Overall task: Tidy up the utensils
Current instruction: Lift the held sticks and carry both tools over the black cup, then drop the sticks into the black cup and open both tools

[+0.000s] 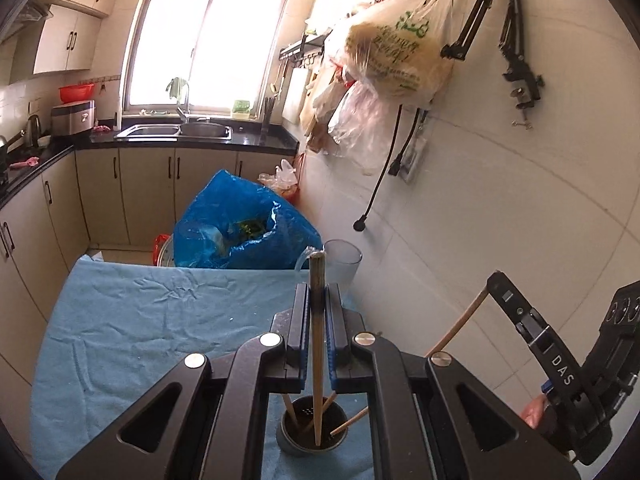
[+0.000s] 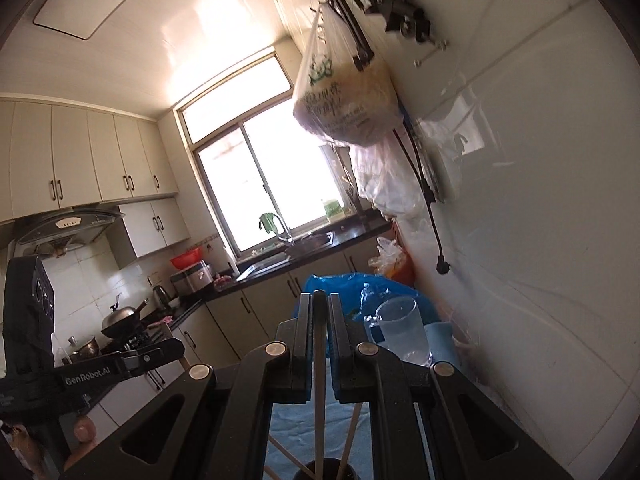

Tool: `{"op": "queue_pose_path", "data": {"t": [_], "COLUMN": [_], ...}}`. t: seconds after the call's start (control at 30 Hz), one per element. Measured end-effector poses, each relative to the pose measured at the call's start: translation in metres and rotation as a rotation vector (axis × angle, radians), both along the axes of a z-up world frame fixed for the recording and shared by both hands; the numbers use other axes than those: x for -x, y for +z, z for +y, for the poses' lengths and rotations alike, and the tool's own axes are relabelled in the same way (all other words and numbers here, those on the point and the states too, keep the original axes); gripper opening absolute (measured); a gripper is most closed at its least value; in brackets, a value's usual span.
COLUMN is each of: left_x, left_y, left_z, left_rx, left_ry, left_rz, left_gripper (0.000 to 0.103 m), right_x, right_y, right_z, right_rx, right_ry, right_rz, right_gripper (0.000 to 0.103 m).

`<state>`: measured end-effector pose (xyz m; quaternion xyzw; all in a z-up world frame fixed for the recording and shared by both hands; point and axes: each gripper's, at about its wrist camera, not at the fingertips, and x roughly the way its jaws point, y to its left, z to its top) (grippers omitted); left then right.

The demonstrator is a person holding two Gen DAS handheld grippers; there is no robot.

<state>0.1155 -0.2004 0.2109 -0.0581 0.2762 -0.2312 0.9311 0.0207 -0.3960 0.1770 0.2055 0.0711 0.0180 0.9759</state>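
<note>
Left gripper [image 1: 318, 292]: black two-finger tongs with blue pads, clamped on one brown wooden chopstick [image 1: 318, 344] that stands upright, its lower end inside the holder.
Right gripper [image 2: 319, 308]: black tongs, jaws closed on a second wooden chopstick [image 2: 319, 400], also upright above the holder; in the left view its chopstick slants out below the finger.
Holder: a dark round perforated metal cup [image 1: 312, 428] on the cloth, directly under both tongs, with several more chopsticks leaning in it.
Surface: a table covered by a wrinkled light blue cloth [image 1: 152, 320]; a frosted clear plastic cup [image 1: 343, 260] stands at its far right corner by the wall.
Room: narrow kitchen with cream cabinets, black countertop, steel sink [image 1: 176, 131] under a bright window, white tiled wall [image 1: 520, 200]; a blue plastic bag [image 1: 240, 228] sits beyond the table.
Writing: "GenRobot.AI" and "DAS" on the grippers' bodies; green print on a hanging plastic bag [image 1: 400, 56], unreadable.
</note>
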Motion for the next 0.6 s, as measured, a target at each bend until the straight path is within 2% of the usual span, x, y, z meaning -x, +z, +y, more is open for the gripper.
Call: {"op": "queue_pose_path", "data": {"t": [0.27,0.6], "left_x": [-0.024,-0.029], "left_y": [-0.034,-0.057], "left_z": [0.002,0.003], "left_rx": [0.008,-0.016], "left_ry": [0.032,0.027], "left_rz": [0.073,0.097], "left_gripper": [0.007,0.007], "right_x": [-0.020,-0.037], "right_y": [-0.020,-0.051], "right_z": [-0.003,0.000], "right_rx": [0.005,-0.006], "right_ry": [0.008,0.032], "right_rz": [0.046,0.128], "right_gripper": [0.007,0.007]}}
